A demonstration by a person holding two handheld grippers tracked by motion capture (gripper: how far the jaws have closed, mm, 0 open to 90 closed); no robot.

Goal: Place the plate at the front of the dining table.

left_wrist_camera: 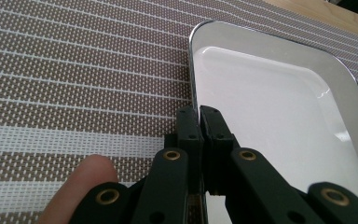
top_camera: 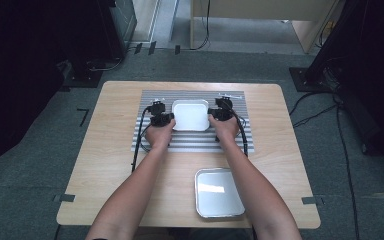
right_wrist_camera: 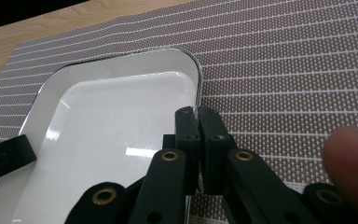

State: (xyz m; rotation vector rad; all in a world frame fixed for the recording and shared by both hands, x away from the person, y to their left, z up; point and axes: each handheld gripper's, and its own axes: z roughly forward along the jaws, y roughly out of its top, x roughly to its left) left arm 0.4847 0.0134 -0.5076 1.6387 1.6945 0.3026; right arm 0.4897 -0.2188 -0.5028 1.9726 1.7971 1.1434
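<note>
The white tray (top_camera: pixel 191 114) sits on the striped mat (top_camera: pixel 194 141), at the mat's far middle. Your left gripper (left_wrist_camera: pixel 199 112) is clamped on the tray's left rim, jaws narrow, one inside and one outside. Your right gripper (right_wrist_camera: pixel 198 112) pinches the tray's right rim likewise. A metal tray (top_camera: pixel 219 192) lies on the table (top_camera: pixel 110 165), nearer you than the white tray.

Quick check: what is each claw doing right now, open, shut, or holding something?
Left claw: shut on the left rim of the white tray.
Right claw: shut on the same tray's right rim.
</note>
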